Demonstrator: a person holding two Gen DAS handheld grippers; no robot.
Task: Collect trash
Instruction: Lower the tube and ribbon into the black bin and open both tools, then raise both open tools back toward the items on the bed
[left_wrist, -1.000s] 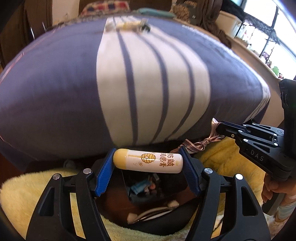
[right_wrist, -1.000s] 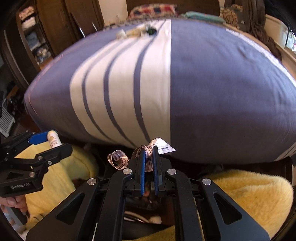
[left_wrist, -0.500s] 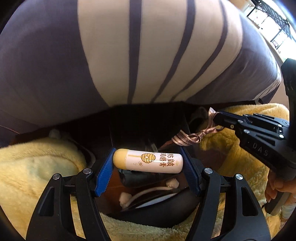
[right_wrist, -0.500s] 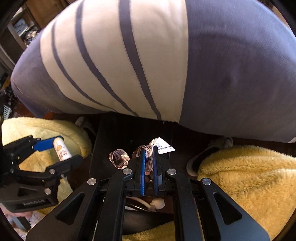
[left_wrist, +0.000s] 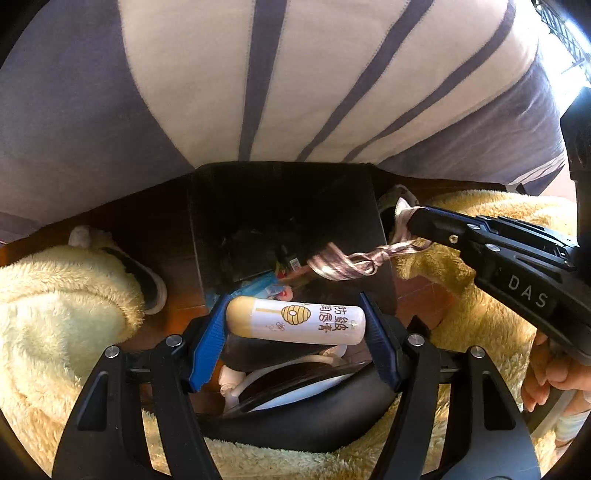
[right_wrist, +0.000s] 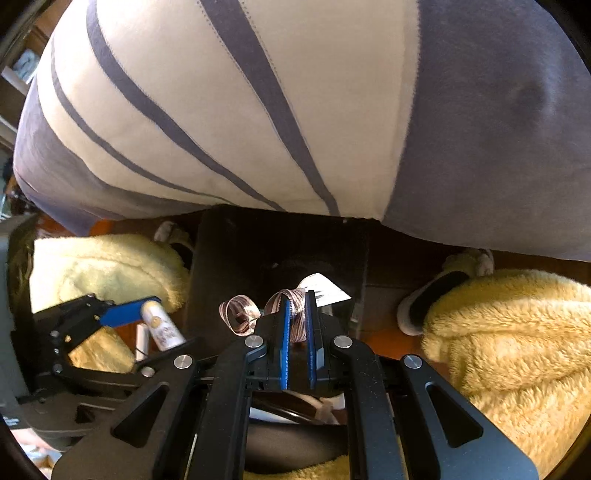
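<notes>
My left gripper (left_wrist: 295, 325) is shut end to end on a white and yellow lip balm tube (left_wrist: 295, 322) with a honeycomb print, held crosswise above the open black trash bin (left_wrist: 207, 229). Wrappers lie in the bin's bottom. The right gripper (left_wrist: 417, 230) comes in from the right, shut on a curled pink ribbon (left_wrist: 343, 264) that hangs over the bin. In the right wrist view that gripper (right_wrist: 298, 299) pinches the ribbon (right_wrist: 291, 317) with a white tag (right_wrist: 325, 288) behind it. The left gripper (right_wrist: 147, 321) with the tube (right_wrist: 162, 328) shows at the left.
A bed with a blue and cream striped cover (left_wrist: 258, 92) overhangs the bin's far side. Legs in fluffy yellow trousers (left_wrist: 48, 302) and slippers (right_wrist: 428, 302) flank the bin on both sides. A hand (left_wrist: 550, 373) holds the right gripper's handle.
Both grippers have sunk and tipped downward from bed-top height towards the bin. The bin's opening and its contents have come into view. Tube and ribbon stay gripped.
</notes>
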